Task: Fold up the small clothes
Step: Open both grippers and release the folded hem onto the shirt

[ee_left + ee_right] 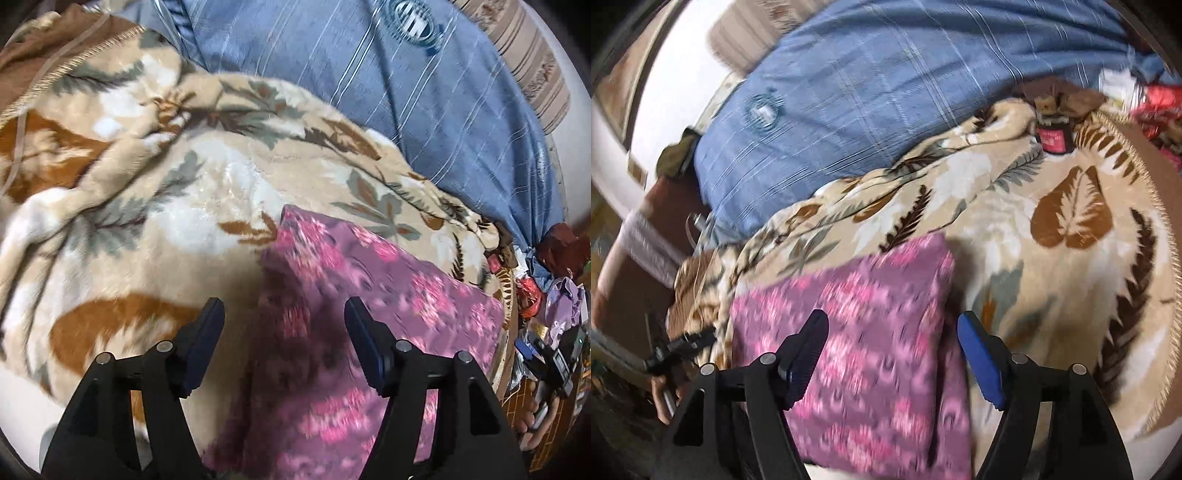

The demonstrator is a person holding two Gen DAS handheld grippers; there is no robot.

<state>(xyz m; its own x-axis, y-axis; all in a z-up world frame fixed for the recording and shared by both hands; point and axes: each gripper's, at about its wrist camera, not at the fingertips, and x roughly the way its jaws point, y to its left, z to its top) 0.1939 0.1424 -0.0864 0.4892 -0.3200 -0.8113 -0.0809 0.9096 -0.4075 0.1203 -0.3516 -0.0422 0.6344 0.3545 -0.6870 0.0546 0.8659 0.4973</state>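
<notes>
Both jaws stood wide and held nothing: our left gripper (284, 314) and right gripper (892, 326) hung above the pink floral garment (857, 332), which lay folded flat on the leaf-print blanket (147, 206) (blurred in both views), directly beneath us, its long axis running between the two grippers.

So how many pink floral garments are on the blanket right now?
1. The pink floral garment lies folded on the leaf-print blanket, under both open grippers. Others may sit in the blurred clutter at the bed's edge; I cannot tell.
</notes>
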